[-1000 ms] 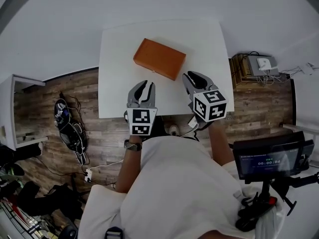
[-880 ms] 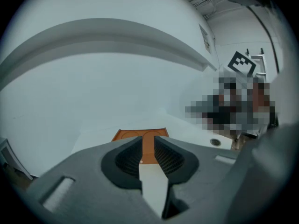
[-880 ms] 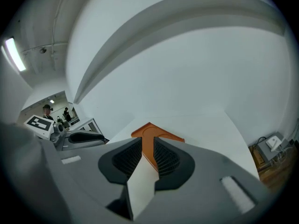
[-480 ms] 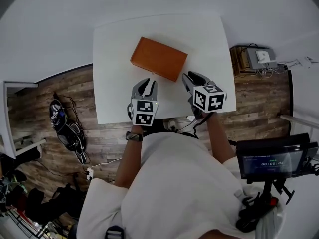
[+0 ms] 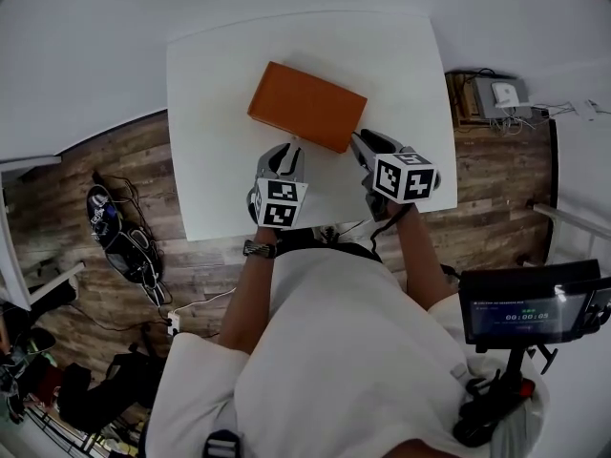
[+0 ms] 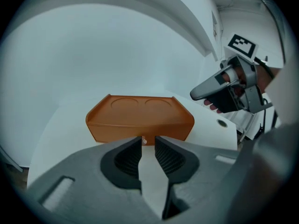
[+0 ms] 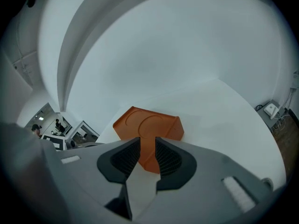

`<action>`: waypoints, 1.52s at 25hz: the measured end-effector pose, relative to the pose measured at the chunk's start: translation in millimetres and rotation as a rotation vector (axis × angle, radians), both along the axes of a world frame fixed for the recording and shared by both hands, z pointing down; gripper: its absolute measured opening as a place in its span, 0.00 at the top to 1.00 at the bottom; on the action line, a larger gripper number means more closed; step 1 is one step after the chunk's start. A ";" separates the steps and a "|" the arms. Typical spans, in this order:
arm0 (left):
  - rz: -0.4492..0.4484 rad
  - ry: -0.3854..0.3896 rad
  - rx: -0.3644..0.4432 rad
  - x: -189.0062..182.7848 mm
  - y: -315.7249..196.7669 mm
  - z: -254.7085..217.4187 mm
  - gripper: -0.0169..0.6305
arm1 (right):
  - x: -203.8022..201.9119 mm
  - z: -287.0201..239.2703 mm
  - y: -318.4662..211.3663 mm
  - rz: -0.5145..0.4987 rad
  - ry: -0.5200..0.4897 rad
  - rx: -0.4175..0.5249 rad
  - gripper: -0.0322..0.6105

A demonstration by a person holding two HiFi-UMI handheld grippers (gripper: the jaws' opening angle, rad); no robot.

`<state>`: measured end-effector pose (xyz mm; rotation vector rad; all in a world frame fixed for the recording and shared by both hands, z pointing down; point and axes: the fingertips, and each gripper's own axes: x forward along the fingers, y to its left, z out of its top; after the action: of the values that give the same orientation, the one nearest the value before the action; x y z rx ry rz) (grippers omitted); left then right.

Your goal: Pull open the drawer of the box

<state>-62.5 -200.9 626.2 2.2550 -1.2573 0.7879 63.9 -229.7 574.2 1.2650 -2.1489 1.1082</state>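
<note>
Head view showed a flat orange rectangular box [image 5: 307, 106] at upper centre, its drawer [image 6: 117, 132] unopened. The left gripper [image 5: 284, 153] stood slightly open and empty before a small silver knob [image 6: 144, 141]. The right gripper [image 5: 366, 144] was opening, with nothing between its jaws.

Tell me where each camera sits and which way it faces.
Head view: on the person's head, looking down at table and box; shows torso, arms, left gripper, right gripper.
Left gripper view: on that gripper, facing the box's front; own jaws apart, knob at their tips.
Right gripper view: on that gripper, facing a box corner; own jaws opening, gripping nothing.
Shared: the box, in all three.
</note>
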 end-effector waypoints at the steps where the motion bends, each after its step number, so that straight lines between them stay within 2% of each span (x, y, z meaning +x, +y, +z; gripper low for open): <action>1: 0.001 0.001 -0.010 -0.5 -2.3 5.1 0.85 | -0.5 4.9 -1.5 0.008 -0.001 -0.014 0.79; 10: 0.017 0.004 -0.049 -2.6 -12.0 32.6 0.82 | 0.6 24.6 -8.1 0.077 -0.034 -0.083 0.77; 15: 0.010 0.011 -0.061 -0.8 -12.0 39.1 0.82 | -2.7 30.7 -4.5 0.083 -0.027 -0.117 0.77; 20: 0.012 0.011 -0.056 1.0 -14.2 41.8 0.82 | 3.6 34.8 -4.2 0.111 -0.009 -0.134 0.84; 24: 0.024 0.016 -0.050 1.3 -15.0 40.2 0.82 | 2.3 38.0 -3.5 0.116 0.000 -0.141 0.81; 26: 0.028 0.016 -0.049 2.4 -14.5 39.7 0.85 | 2.2 38.6 -3.9 0.124 0.005 -0.141 0.81; 38: 0.022 -0.007 -0.057 -0.3 -9.3 43.2 0.86 | 3.4 43.3 -4.0 0.136 0.021 -0.151 0.81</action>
<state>-62.8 -210.3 669.4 2.2255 -1.1999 0.8294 67.3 -233.6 617.5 1.3620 -1.9476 1.2798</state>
